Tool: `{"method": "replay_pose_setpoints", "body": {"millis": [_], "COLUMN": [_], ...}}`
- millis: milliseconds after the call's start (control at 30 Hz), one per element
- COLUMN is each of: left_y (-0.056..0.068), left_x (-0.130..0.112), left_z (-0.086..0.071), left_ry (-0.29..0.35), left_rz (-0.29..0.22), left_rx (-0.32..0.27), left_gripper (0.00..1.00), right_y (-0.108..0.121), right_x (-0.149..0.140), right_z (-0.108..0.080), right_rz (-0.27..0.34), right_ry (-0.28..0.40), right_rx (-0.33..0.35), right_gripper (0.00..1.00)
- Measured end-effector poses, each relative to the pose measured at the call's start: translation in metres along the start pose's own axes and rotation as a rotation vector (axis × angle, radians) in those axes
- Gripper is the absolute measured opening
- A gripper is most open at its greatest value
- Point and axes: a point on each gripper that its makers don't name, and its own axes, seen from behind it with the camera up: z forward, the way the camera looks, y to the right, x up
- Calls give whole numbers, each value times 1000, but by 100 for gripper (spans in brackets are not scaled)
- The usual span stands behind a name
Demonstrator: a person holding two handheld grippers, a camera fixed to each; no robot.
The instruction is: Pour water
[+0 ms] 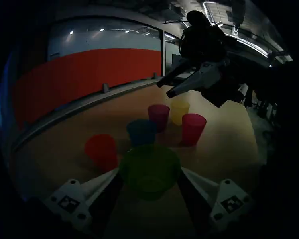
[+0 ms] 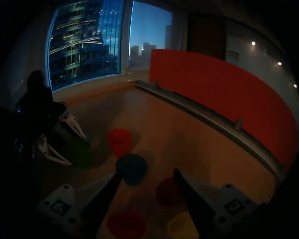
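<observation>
Left gripper (image 1: 150,171) grasps the green cup (image 1: 149,161); right gripper (image 2: 147,172) released, fingers apart

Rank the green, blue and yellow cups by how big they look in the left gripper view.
1. green cup, closest to the camera
2. blue cup, just behind it
3. yellow cup, farthest back

Nearness to the camera probably drives this order. The cups' true sizes may well be alike, so this ranks looks only.

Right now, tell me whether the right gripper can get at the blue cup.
Probably yes. The right gripper hangs open, the blue cup just ahead of its fingertips with nothing over it. A dark red cup stands close beside it.
</observation>
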Motion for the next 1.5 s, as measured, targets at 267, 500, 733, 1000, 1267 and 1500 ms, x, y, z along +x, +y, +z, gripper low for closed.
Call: {"method": "replay_pose_setpoints", "body": {"millis": [267, 500, 733, 1000, 1267, 1500], "left_y": [-6, -13, -25, -37, -45, -51], "left_x": [4, 8, 13, 23, 32, 34], "left_z": [-8, -11, -15, -23, -30, -34], "left_ry": [10, 20, 33, 50, 64, 70], "left_rz": [-7, -7, -26, -35, -31, -28], "left_rx": [12, 36, 74, 102, 117, 123], "left_gripper": [86, 86, 86, 86, 86, 86], "right_y": [-7, -14, -19, -26, -30, -33], "right_x": [-6, -13, -19, -26, -32, -34], "right_z": [15, 26, 36, 47, 58, 66], "right_rz": [-15, -26, -31, -38, -40, -41], "right_ry": [-37, -67, -96, -139, -191, -234], "right_rx": [23, 44, 59, 75, 83, 92], "right_gripper": [96, 96, 96, 96, 96, 96]}}
